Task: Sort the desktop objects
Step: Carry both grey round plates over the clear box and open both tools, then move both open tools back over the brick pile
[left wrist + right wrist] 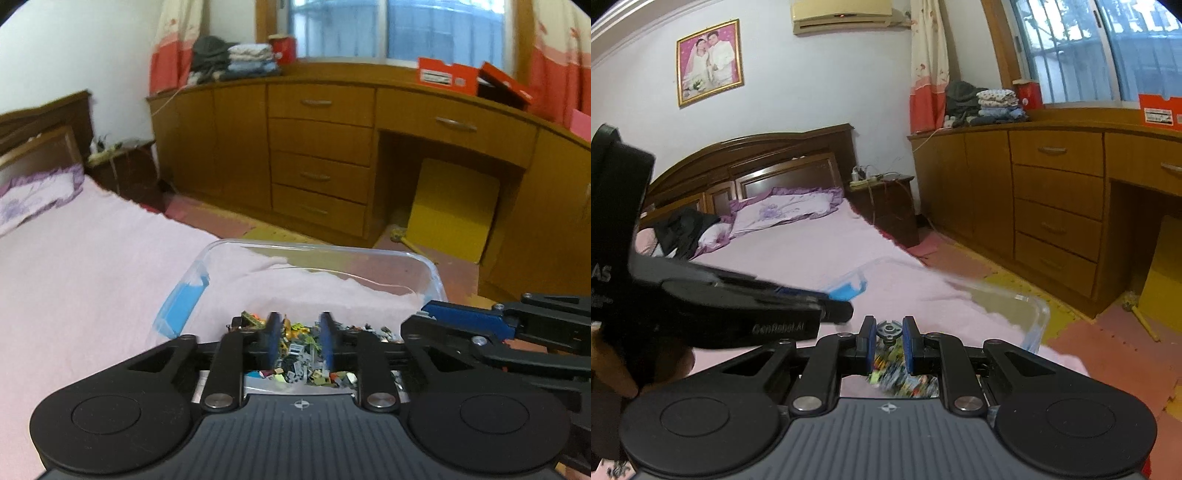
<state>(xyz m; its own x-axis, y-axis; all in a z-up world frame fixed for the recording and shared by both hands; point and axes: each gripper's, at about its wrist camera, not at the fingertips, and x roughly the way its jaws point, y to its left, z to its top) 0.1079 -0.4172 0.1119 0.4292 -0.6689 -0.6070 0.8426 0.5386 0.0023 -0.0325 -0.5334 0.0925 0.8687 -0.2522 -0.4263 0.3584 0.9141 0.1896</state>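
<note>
A small grey round part (888, 329) sits clenched in the right tool (889, 341), above the clear plastic box (430, 273) of mixed small pieces (301, 354) on the pink bed (92, 266); left tool (298, 338) released, empty

Lighting: soft daylight from the far window (391, 29), slightly overexposed. Fisheye bending and dark corners at edges. Motion blur on the clear plastic bin (1027, 306) in the right wrist view.
</note>
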